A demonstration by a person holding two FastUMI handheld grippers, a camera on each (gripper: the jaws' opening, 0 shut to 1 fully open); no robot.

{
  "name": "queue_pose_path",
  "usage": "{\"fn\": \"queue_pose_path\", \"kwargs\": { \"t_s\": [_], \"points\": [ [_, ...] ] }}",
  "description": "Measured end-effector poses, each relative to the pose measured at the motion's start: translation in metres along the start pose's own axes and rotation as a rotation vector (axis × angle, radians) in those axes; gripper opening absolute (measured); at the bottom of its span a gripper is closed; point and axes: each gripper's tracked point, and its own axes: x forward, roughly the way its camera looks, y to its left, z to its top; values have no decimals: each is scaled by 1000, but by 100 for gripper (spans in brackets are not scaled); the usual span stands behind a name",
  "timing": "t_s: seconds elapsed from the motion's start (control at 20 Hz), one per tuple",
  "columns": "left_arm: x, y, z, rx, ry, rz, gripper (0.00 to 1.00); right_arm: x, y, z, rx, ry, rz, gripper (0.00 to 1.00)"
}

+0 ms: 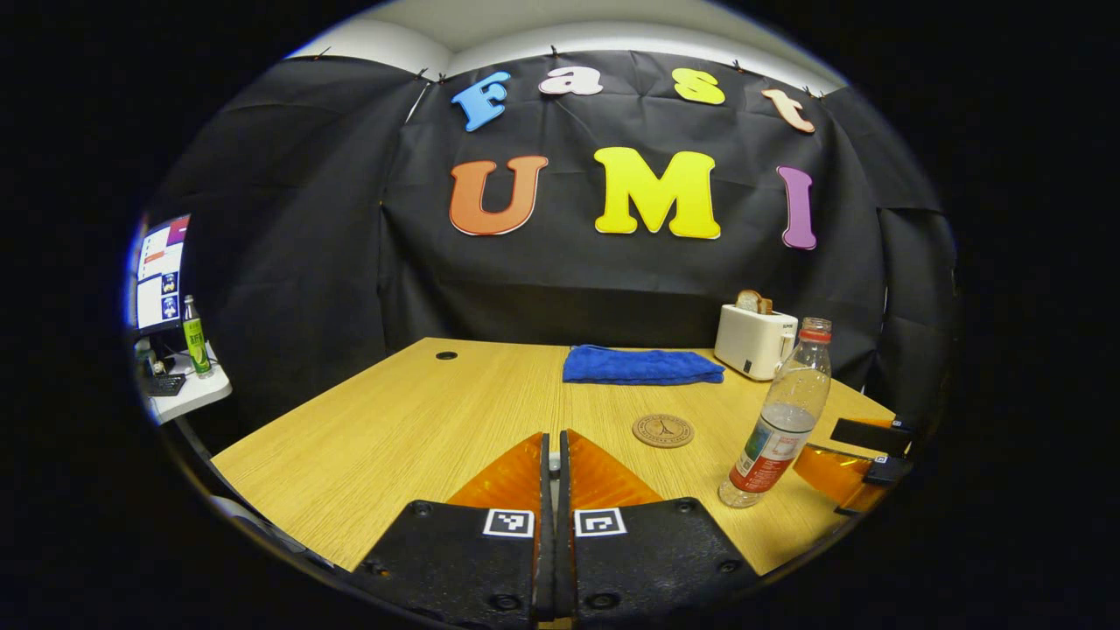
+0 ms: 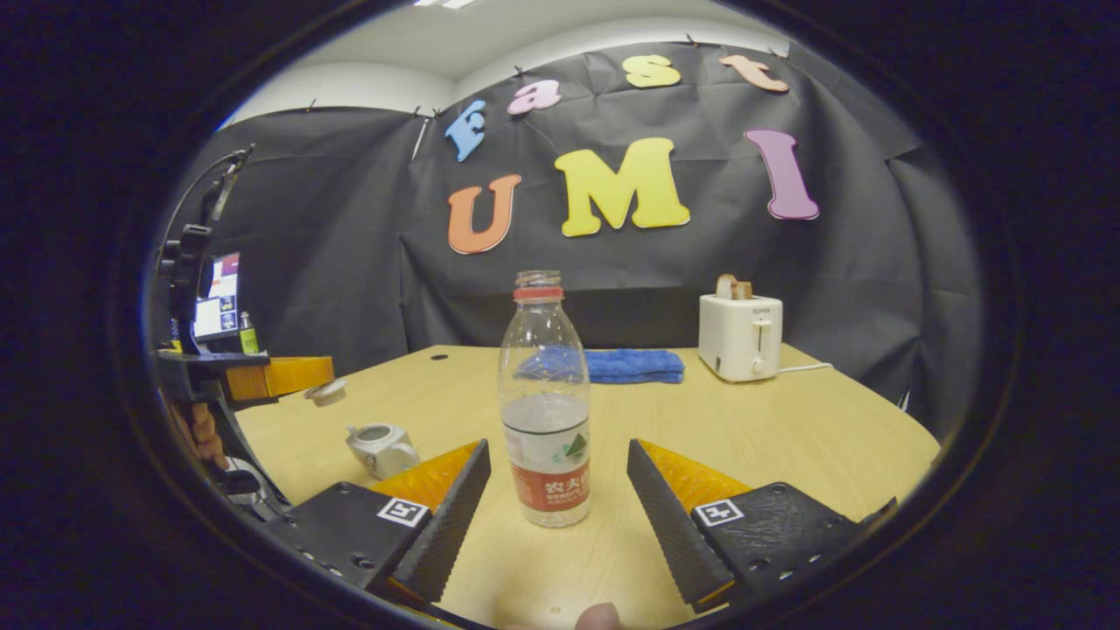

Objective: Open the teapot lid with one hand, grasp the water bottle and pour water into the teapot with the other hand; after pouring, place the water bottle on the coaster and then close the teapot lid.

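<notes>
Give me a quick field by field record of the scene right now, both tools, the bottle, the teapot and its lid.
left tool: fingers closed; seen from the right gripper view, it holds the teapot lid raised above the table
right tool: open, fingers either side of the water bottle, not touching
water bottle: upright, uncapped, partly filled
teapot: open, on table
coaster: bare
background: blue towel, toaster

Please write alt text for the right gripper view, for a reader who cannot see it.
The open right tool faces an uncapped water bottle standing on the wooden table. At left, the left tool holds the lid above the open teapot.
</notes>
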Motion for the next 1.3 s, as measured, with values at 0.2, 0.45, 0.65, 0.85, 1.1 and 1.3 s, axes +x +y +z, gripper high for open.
{"fn": "queue_pose_path", "kwargs": {
  "t_s": [0.2,0.45,0.65,0.85,1.1,1.3],
  "points": [
    [-8,7,4,-4,-10,8,3,25,4,-1,-38,5,-23,94],
    [-12,13,6,-15,-21,10,3,41,7,-4,-40,13,-39,94],
    [-10,23,6,-21,-24,30,3,42,6,2,-73,5,-58,73],
    [-9,24,11,-10,-44,15,3,39,9,14,-235,-2,-70,69],
    [-9,27,22,13,-71,-2,3,46,9,31,-525,-2,-73,69],
    [-9,32,26,7,-92,-6,3,56,5,39,-820,1,-122,69]
  ]
}}
